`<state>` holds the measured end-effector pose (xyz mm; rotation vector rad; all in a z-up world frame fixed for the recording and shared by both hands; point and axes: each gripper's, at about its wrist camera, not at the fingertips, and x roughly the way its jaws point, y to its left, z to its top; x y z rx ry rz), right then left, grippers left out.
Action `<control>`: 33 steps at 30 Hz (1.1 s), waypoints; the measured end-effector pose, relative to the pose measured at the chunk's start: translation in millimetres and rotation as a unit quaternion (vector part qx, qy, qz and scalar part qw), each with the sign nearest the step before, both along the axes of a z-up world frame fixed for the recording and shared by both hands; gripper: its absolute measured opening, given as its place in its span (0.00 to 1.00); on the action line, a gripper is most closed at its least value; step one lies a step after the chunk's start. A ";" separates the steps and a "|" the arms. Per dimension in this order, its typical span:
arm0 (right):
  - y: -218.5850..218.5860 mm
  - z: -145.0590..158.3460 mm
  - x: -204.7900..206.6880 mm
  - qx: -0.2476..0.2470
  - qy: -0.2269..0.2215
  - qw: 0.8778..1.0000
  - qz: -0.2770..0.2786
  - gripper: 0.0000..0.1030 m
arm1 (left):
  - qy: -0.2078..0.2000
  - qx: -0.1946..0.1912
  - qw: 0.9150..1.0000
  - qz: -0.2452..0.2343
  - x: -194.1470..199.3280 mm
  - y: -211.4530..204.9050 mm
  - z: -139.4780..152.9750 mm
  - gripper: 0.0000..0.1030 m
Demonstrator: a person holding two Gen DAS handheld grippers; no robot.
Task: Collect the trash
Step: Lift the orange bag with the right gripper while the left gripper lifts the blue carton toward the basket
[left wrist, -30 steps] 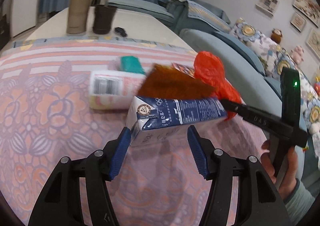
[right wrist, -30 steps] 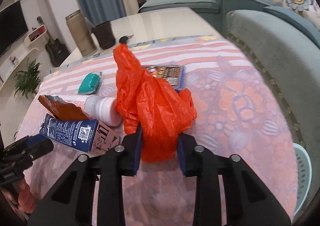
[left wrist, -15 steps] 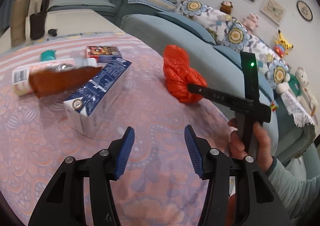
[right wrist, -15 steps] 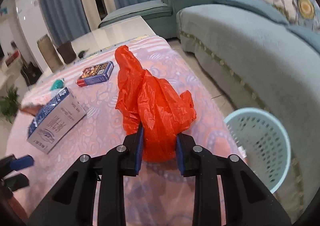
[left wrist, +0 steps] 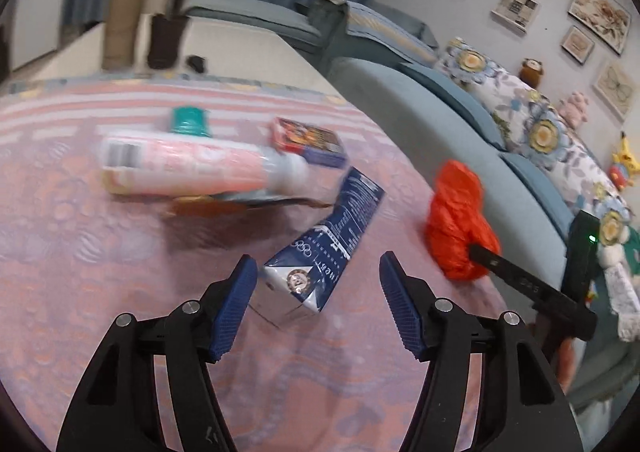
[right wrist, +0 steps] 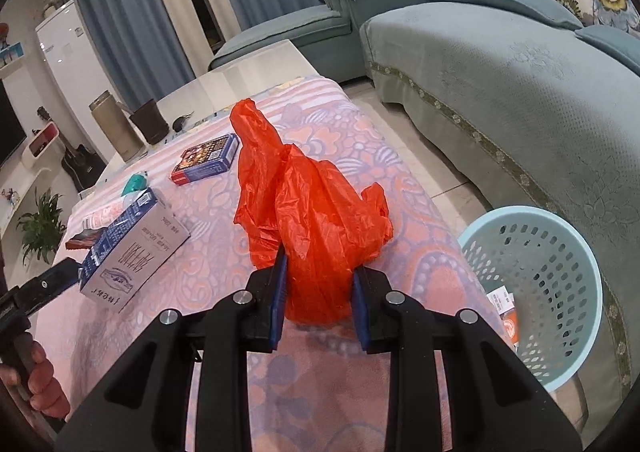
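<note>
While you are working from the left wrist view:
Left claw: your left gripper (left wrist: 318,302) is standing wide open, its jaws having just been opening further, clamping nothing.
Carton: the blue milk carton (left wrist: 326,252) is lying on the patterned tablecloth (left wrist: 80,252) with its near end between your blue pads, untouched; its long axis is running from 6 toward 1 o'clock, gabled end nearest you.
Handling: you are probably dealing with an empty, light, stiff-walled box that dents; take it across the flat sides near the middle.
Other trash: the pink bottle (left wrist: 192,166) is lying crosswise at 10 o'clock.

As you are turning to the right wrist view:
Right claw: your right gripper (right wrist: 318,302) is pinching the orange plastic bag (right wrist: 308,212) at its bunched base, jaws nearly closed.
Bag: it is standing up toward 12 o'clock, soft, crinkly, almost weightless, likely slippery.
Basket: the pale blue basket (right wrist: 592,280) is waiting on the floor at 3 o'clock.
</note>
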<state>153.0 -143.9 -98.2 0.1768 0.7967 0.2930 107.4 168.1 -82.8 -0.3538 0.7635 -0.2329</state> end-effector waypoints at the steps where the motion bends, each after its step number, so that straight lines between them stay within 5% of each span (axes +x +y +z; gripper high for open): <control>1: -0.3 -0.1 0.1 0.001 0.000 1.000 0.000 0.24 | -0.003 -0.002 1.000 -0.013 -2.4 -4.8 2.1 0.59; 6: -4.1 -0.9 0.5 0.014 0.005 1.000 -0.005 0.24 | 0.006 -0.005 0.997 -0.077 -6.8 -45.2 0.9 0.59; 12: -5.3 -0.9 0.8 0.018 0.006 1.000 -0.002 0.24 | 0.005 0.072 0.997 -0.037 3.0 -57.9 -3.0 0.72; 16: -6.6 -1.5 1.5 0.022 0.007 1.000 -0.001 0.24 | 0.043 0.103 0.993 -0.039 26.5 -59.1 -18.9 0.74; 21: -7.5 -1.2 1.0 0.025 0.005 1.000 0.001 0.24 | 0.078 0.045 0.993 -0.071 29.3 -63.0 -25.5 0.73; 24: -7.2 -1.3 0.9 0.026 0.005 1.000 0.001 0.24 | 0.074 0.049 0.991 -0.096 22.6 -78.2 -23.2 0.74; 30: -7.2 0.2 -0.6 0.025 0.000 1.000 0.001 0.24 | 0.095 0.132 0.984 -0.071 37.5 -102.4 -32.1 0.73; 33: -9.3 2.4 -3.7 0.029 -0.008 1.000 0.001 0.24 | 0.115 0.189 0.973 -0.063 45.2 -115.8 -41.1 0.61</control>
